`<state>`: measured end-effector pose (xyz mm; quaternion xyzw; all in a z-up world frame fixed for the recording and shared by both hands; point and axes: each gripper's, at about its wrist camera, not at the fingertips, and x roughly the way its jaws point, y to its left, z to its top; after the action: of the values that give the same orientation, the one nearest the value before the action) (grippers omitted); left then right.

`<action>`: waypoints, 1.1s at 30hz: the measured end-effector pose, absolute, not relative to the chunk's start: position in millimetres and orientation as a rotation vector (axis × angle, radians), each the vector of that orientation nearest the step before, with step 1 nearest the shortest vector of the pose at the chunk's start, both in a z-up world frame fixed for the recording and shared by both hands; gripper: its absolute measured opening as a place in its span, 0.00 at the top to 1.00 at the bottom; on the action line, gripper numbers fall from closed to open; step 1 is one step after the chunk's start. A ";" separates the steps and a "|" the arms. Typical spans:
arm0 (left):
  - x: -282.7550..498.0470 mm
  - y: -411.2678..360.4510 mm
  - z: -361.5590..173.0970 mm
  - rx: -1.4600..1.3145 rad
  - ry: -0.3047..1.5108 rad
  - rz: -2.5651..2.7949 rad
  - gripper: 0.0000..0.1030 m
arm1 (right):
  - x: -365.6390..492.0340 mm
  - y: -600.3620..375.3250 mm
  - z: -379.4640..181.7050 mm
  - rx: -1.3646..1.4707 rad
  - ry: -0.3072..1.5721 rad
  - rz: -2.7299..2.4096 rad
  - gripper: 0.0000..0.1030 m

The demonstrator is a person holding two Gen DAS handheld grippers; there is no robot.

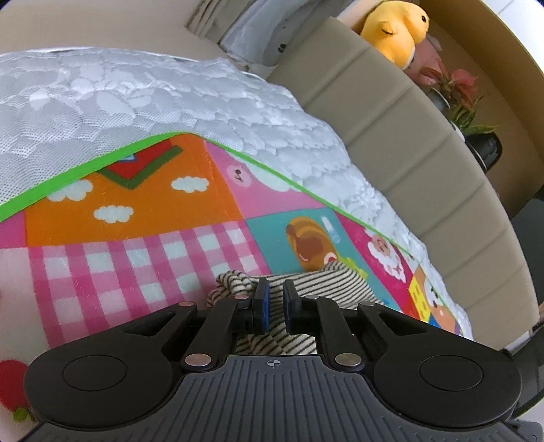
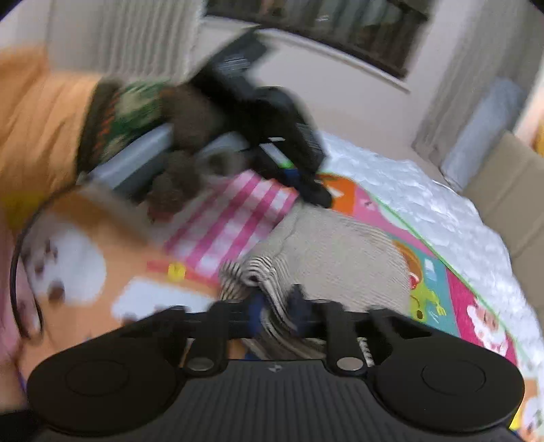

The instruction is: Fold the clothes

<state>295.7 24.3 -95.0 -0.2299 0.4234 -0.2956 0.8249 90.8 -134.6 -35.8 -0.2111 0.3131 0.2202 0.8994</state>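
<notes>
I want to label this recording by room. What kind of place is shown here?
Most likely a bedroom at home: a bed with a white mattress cover, a padded headboard and a yellow plush toy behind it. A children's play mat lies on the bed.

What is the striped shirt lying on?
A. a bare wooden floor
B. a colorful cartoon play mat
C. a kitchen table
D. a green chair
B. The striped shirt lies on a colorful cartoon play mat with pink checks and orange squares, spread over a white bed cover.
</notes>
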 end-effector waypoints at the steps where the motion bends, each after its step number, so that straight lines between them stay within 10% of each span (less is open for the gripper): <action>1: 293.5 30.2 -90.5 -0.517 0.900 -0.631 0.83 | 97.2 -140.7 -26.0 -0.370 0.645 0.441 0.91; 5: 276.2 62.3 -62.1 -0.559 0.837 -0.633 0.59 | 117.0 -167.8 6.1 -0.088 0.632 0.402 0.92; 20: 250.5 46.0 -46.6 -0.507 0.837 -0.867 0.54 | 115.4 -96.3 -67.8 -0.361 0.696 0.488 0.90; 22: 250.7 33.8 -57.2 -0.499 0.879 -0.874 0.54 | 112.1 -96.2 -65.7 -0.381 0.690 0.496 0.84; 26: 253.6 13.5 -79.0 -0.413 0.898 -0.825 0.63 | 95.1 -105.4 -48.4 -0.362 0.659 0.521 0.42; 33: 273.8 7.6 -92.2 -0.425 0.887 -0.788 0.75 | 98.3 -139.0 -25.9 -0.229 0.527 0.388 0.39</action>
<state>273.8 7.6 -92.2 -0.1989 0.4146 -0.3682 0.8081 98.3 -139.0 -25.9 -0.1122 0.2583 0.1900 0.9405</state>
